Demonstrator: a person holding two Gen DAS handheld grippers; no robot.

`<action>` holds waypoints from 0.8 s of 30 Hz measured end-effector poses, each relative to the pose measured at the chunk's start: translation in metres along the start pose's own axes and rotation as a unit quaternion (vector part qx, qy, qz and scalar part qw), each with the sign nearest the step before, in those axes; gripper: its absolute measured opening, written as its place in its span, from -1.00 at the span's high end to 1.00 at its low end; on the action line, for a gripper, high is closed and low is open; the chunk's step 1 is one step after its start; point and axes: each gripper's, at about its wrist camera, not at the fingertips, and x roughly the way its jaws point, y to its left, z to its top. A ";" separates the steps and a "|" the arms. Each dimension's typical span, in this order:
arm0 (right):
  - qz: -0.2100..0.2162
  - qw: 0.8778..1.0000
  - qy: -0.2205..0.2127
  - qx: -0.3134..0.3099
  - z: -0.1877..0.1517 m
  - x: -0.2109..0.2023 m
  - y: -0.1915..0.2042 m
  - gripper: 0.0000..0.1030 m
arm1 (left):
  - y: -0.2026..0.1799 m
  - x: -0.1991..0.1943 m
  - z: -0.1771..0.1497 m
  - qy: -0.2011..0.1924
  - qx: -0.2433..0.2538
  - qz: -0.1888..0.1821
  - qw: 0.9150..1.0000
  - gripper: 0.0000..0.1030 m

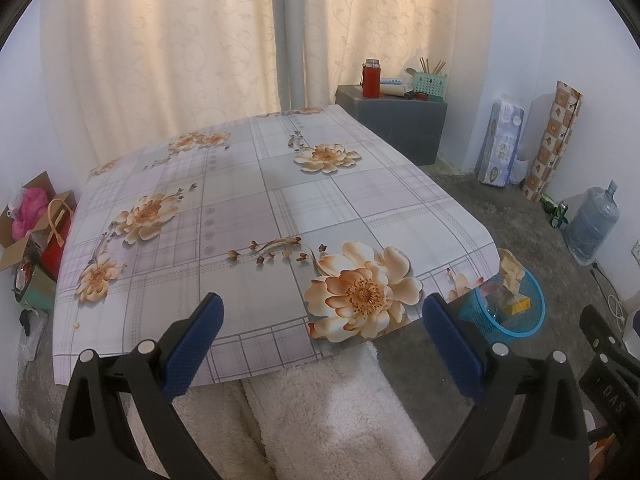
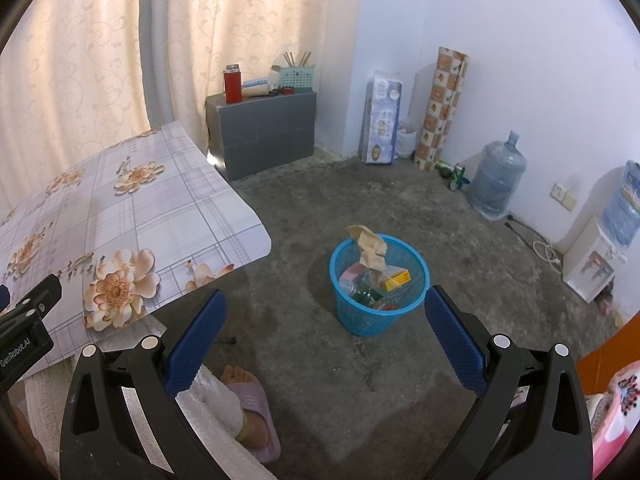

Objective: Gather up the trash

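Both tongs [image 1: 322, 322] [image 2: 324, 320] agape above trash-filled basket [image 2: 416, 264].

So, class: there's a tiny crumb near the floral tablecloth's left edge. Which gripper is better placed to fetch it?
Left. The left gripper hangs open over the floral tablecloth, with the tiny pale crumb near it. The right gripper faces the blue plastic basket on the floor.

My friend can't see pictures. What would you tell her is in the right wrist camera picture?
A blue basket full of trash, with crumpled brown paper sticking out of the top, stands on a grey concrete floor. The open right gripper points toward it, holding nothing. At the left is a table with a flowered cloth, and a foot in a purple slipper shows below.
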 end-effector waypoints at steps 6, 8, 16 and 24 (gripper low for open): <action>-0.001 1.000 0.000 0.000 0.000 0.000 0.000 -0.85 | 0.001 0.001 0.002 0.000 0.000 0.000 1.000 -0.89; 0.000 1.000 0.001 0.000 0.000 0.000 0.000 -0.85 | 0.000 0.000 0.001 0.001 -0.001 -0.001 1.000 -0.89; -0.001 1.000 0.000 0.001 -0.001 0.000 0.001 -0.85 | 0.001 0.001 0.003 0.000 -0.001 -0.001 1.000 -0.89; 0.000 1.000 0.001 0.001 0.000 0.001 0.000 -0.85 | 0.001 0.001 0.003 0.001 -0.001 -0.001 1.000 -0.89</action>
